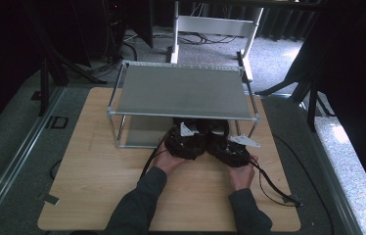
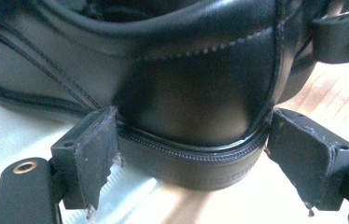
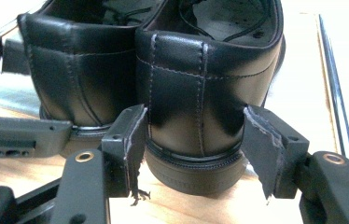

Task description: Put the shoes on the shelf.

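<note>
A two-tier metal rack (image 1: pixel 181 90) is set toward the far edge of the wooden table (image 1: pixel 98 171), and its upper shelf overhangs the pair of black shoes below. The shoes are placed side by side at the front edge of the lower shelf, heels toward the near edge. The left shoe (image 2: pixel 186 88) is framed at its heel by the left gripper (image 2: pixel 191 154), whose pads stand wide beside the heel. The right shoe (image 3: pixel 210 93) is bracketed at the heel by the right gripper (image 3: pixel 193 140); whether its pads press cannot be told. Both forearms are stretched forward from the near edge, hands low and close together.
</note>
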`<state>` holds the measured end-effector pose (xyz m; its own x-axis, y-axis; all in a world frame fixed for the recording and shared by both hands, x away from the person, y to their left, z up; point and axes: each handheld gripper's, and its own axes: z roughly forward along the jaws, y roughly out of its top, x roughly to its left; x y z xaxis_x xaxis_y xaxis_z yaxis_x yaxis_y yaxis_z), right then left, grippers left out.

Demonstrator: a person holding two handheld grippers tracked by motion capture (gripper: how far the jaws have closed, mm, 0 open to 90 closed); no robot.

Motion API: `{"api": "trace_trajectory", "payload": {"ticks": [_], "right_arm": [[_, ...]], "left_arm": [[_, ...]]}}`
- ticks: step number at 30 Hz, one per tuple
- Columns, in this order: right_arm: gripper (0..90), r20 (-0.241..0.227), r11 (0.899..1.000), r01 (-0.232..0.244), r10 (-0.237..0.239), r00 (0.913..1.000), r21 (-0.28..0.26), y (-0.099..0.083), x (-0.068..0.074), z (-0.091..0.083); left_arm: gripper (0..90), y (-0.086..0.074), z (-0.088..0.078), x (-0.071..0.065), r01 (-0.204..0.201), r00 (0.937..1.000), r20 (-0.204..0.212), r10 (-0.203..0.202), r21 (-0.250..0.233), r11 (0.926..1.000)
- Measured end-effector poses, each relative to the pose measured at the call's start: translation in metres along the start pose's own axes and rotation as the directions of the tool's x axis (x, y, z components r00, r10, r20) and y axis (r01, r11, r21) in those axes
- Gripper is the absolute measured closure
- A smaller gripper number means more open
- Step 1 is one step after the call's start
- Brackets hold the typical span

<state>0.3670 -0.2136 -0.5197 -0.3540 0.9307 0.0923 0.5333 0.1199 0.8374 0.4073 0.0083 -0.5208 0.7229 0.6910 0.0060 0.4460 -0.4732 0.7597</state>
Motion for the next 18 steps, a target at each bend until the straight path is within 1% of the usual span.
{"api": "trace_trajectory", "payload": {"ticks": [2, 3, 5, 6, 7, 8, 12, 15, 18], "right_arm": [[39.7, 0.007, 1.000, -0.002, 0.002, 1.0000, 0.004, 0.001, 0.001, 0.002], [39.8, 0.008, 1.000, -0.001, 0.001, 1.0000, 0.002, 0.001, 0.001, 0.003], [40.1, 0.005, 1.000, -0.001, 0.001, 1.0000, -0.006, 0.001, 0.001, 0.005], [40.2, 0.007, 1.000, 0.003, -0.003, 1.0000, -0.007, 0.002, 0.001, 0.006], [40.2, 0.009, 1.000, 0.008, -0.008, 0.9999, -0.007, 0.003, 0.002, 0.007], [40.2, 0.010, 1.000, 0.008, -0.008, 0.9999, -0.007, 0.003, 0.003, 0.007], [40.1, 0.012, 1.000, 0.014, -0.014, 0.9998, -0.004, 0.004, 0.003, 0.008], [39.7, 0.001, 1.000, 0.018, -0.018, 0.9998, -0.003, 0.002, -0.001, 0.007], [39.0, -0.014, 1.000, 0.006, -0.006, 0.9999, 0.004, 0.000, -0.005, 0.005]], "left_arm": [[17.0, 0.002, 0.002, 0.005, -0.018, 0.9998, 0.009, 0.018, 0.002, 0.9998], [17.1, 0.001, 0.003, 0.008, -0.017, 0.9997, 0.019, 0.017, 0.005, 0.9999], [17.1, -0.001, 0.005, 0.012, 0.000, 0.9995, 0.032, 0.000, 0.015, 0.9999], [17.1, -0.003, 0.007, 0.015, 0.019, 0.9989, 0.043, -0.020, 0.014, 0.9997], [17.1, -0.005, 0.008, 0.017, 0.028, 0.9984, 0.048, -0.029, 0.015, 0.9995], [17.2, -0.006, 0.008, 0.018, 0.034, 0.9979, 0.054, -0.035, 0.003, 0.9994], [17.1, -0.007, 0.007, 0.017, 0.039, 0.9985, 0.039, -0.039, 0.005, 0.9992], [18.4, -0.010, 0.005, 0.013, 0.062, 0.9978, 0.024, -0.061, -0.011, 0.9980], [23.4, -0.014, 0.002, 0.008, 0.050, 0.9987, -0.001, -0.050, -0.014, 0.9986]]}}
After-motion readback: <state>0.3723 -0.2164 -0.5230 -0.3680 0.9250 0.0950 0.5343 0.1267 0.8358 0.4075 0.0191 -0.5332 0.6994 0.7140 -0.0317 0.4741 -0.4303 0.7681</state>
